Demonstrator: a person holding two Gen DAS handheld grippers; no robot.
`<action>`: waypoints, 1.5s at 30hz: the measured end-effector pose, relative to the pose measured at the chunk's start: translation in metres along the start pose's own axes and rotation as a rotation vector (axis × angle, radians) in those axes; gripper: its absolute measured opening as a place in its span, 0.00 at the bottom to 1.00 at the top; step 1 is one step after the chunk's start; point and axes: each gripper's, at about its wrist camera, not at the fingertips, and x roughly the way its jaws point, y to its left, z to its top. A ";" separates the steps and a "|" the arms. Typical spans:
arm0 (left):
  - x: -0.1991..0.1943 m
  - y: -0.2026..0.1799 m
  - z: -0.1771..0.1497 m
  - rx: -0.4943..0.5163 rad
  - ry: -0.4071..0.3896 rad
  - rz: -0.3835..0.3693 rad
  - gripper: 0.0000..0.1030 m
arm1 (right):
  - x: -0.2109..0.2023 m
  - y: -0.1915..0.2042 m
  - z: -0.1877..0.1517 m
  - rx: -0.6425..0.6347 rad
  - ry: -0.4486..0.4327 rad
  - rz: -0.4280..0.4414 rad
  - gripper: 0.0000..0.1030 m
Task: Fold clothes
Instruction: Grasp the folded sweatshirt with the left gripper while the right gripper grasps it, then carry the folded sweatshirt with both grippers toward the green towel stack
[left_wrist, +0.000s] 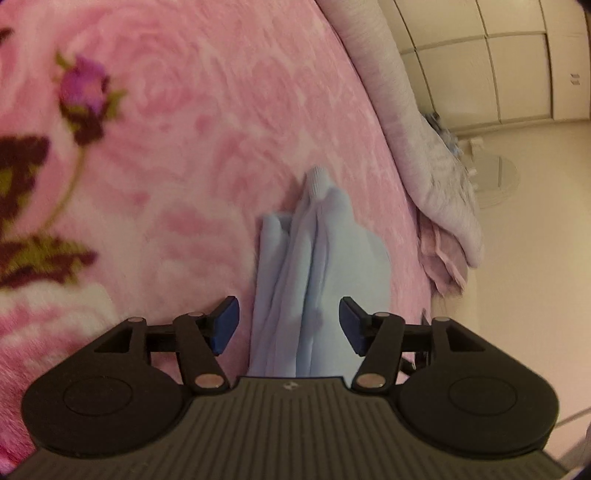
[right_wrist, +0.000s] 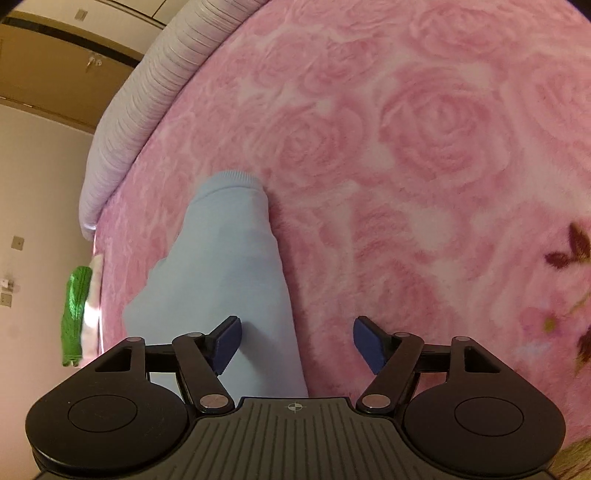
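Garment (left_wrist: 314, 266) on blanket (left_wrist: 184, 147), near its edge

The left hand-held gripper (left_wrist: 289, 323) pointed forward and downward with its jaws spread wide, the two blue pads (left_wrist: 224, 325) well apart and gripping nothing. The right hand-held gripper (right_wrist: 297, 343) was posed much the same, jaws parted wide, its blue pads (right_wrist: 369, 345) clear of each other and closed on nothing. No hand or sleeve showed in either view.
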 end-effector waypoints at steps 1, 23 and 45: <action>0.002 0.000 -0.001 0.008 0.009 -0.003 0.54 | 0.001 0.000 0.000 -0.005 0.002 0.001 0.69; 0.059 -0.020 0.000 -0.039 0.065 0.014 0.24 | 0.052 0.007 0.016 -0.074 0.150 0.167 0.50; -0.138 -0.131 0.041 -0.040 -0.268 0.037 0.14 | 0.003 0.214 0.015 -0.149 0.186 0.277 0.17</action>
